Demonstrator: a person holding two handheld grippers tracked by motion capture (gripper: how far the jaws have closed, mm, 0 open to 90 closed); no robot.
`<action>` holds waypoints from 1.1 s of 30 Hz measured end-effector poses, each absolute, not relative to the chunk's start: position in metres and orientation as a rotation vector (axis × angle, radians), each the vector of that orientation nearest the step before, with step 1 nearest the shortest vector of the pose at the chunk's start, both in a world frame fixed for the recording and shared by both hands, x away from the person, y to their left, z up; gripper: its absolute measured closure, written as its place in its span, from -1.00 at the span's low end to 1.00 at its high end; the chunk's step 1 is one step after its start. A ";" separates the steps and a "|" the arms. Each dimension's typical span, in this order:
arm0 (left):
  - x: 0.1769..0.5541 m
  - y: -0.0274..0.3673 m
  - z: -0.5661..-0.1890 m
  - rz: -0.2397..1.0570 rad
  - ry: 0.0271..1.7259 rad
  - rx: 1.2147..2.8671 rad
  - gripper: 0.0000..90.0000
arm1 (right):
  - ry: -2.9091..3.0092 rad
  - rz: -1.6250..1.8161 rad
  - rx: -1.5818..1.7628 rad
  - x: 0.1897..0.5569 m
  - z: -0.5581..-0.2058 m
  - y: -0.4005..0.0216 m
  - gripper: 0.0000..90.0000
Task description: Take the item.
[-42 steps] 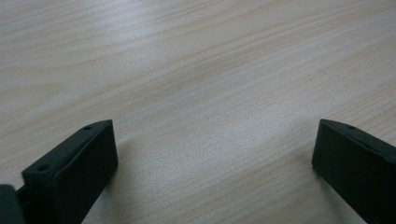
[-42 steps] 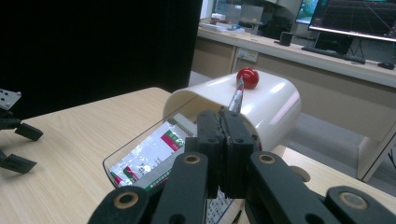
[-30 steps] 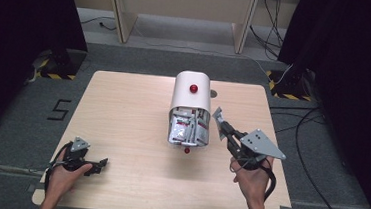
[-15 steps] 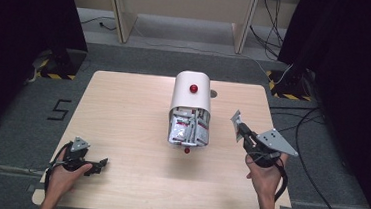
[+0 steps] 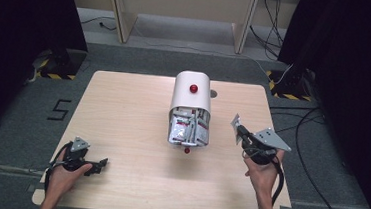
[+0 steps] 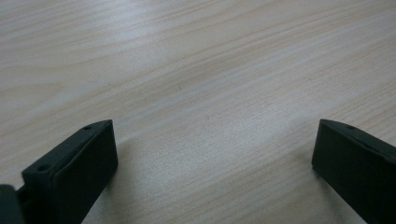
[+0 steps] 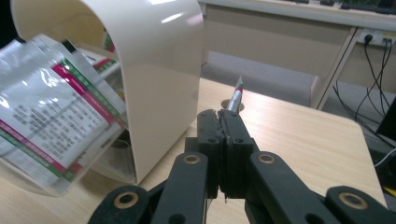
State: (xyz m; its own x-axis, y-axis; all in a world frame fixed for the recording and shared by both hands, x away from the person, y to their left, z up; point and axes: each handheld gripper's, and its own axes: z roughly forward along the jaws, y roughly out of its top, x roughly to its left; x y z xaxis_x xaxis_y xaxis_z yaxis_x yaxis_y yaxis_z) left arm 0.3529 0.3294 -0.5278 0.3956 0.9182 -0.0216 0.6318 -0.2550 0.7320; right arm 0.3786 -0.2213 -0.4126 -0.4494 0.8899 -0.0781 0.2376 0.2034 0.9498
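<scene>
Pale wood-grain counter carries a glossy cream arch-shaped holder with a red knob, stuffed with shiny foil sachets printed in red and green. Right gripper, raised just right of the holder, pinches one thin flat sachet edge-on between closed jaws. Left gripper rests at the counter's near-left corner, matte black jaws spread wide over bare wood.

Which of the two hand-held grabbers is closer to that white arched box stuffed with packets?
The right. The right gripper is just beside the white arched box, clamped on a small packet. The left gripper sits far off at the table's near-left corner, jaws open.
</scene>
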 end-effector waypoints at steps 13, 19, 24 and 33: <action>0.353 0.329 -0.528 0.550 1.322 1.988 -1.00 | 1.894 1.211 1.095 0.394 -0.439 -0.216 0.97; 0.353 0.329 -0.528 0.550 1.322 1.988 -1.00 | 1.924 1.198 1.101 0.398 -0.447 -0.211 0.97; 0.353 0.329 -0.528 0.550 1.322 1.988 -1.00 | 1.950 1.192 1.121 0.402 -0.457 -0.210 0.97; 0.353 0.329 -0.528 0.549 1.322 1.988 -1.00 | 1.991 1.171 1.138 0.408 -0.471 -0.205 0.97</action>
